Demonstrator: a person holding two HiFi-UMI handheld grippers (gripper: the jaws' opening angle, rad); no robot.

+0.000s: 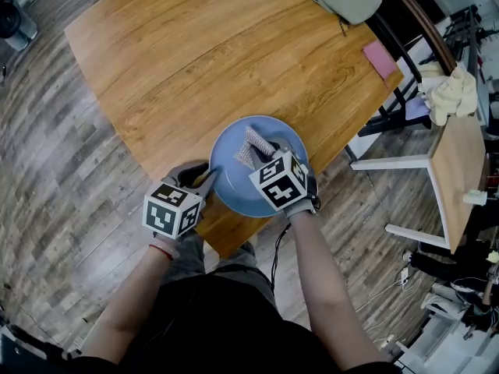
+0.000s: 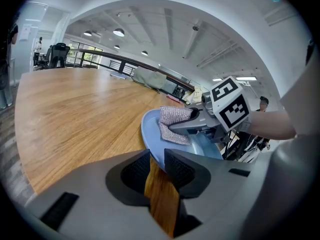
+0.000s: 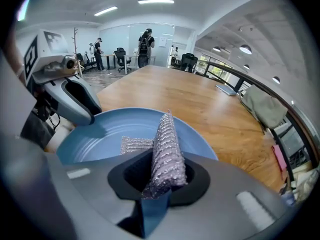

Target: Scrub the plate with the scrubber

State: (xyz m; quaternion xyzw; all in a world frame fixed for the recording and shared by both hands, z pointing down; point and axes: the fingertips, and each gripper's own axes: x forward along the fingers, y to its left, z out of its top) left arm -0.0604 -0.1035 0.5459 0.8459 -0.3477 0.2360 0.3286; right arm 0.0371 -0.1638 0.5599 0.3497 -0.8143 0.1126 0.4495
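The left gripper (image 1: 209, 180) is clenched on the rim of the blue plate (image 1: 231, 179). In the left gripper view the rim (image 2: 148, 134) runs straight into the narrow gap between the two dark pads (image 2: 176, 168), which press on it from either side. Beyond those jaws the plate appears tilted, its gripped edge lifted off the wooden table (image 1: 195, 61), though the wide-angle bend makes that hard to confirm.

The right gripper (image 1: 263, 156) grasps the silver mesh scrubber (image 1: 252, 148). Seen along its own jaws, the scrubber (image 3: 165, 151) stands upright as a folded ridge pinched between them, and a loose flap spreads forward and to the left of the jaws, lying on the plate's inner surface (image 3: 100, 136). The left gripper (image 3: 82, 104) shows up ahead and to the left, at the plate's rim.

From the left gripper, the right gripper (image 2: 176, 128) sits just ahead and to the right, over the plate, with the scrubber (image 2: 175, 123) against the blue surface. The plate itself is at the table's near edge, directly between the two tools.
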